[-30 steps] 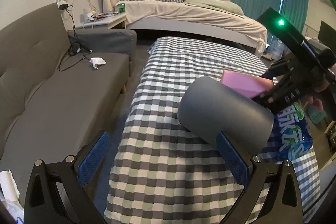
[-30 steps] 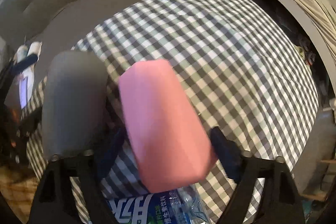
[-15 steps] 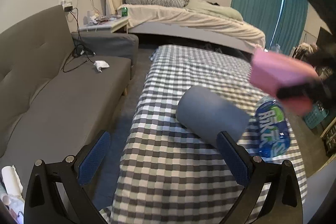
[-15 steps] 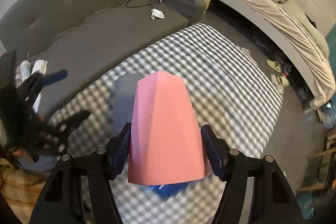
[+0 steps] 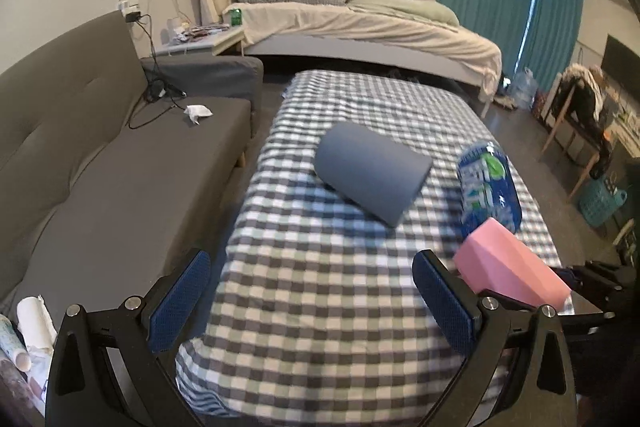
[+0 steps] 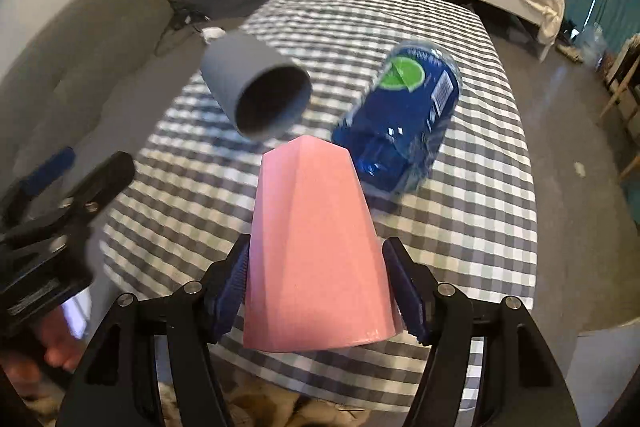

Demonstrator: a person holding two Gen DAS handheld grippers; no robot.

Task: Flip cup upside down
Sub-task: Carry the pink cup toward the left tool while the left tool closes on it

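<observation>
The right hand-held gripper [image 6: 320,291] is closed on the faceted pink plastic cup [image 6: 316,251], its 2 blue pads pressing the cup's wider end from either side. The cup's long axis runs forward along the fingers, its narrower closed end pointing away toward the far edge of the checked-cloth desk [image 6: 460,227]. The cup is held above the desk's near right part. The left hand-held gripper [image 5: 312,303] is wide open and holds nothing, hovering over the desk's near edge. A grey cylindrical cup [image 5: 372,173] lies on its side mid-desk, mouth toward the right gripper. A blue-labelled plastic bottle [image 5: 488,185] lies just beyond the pink cup. Bare cloth stretches across the desk's far half.
</observation>
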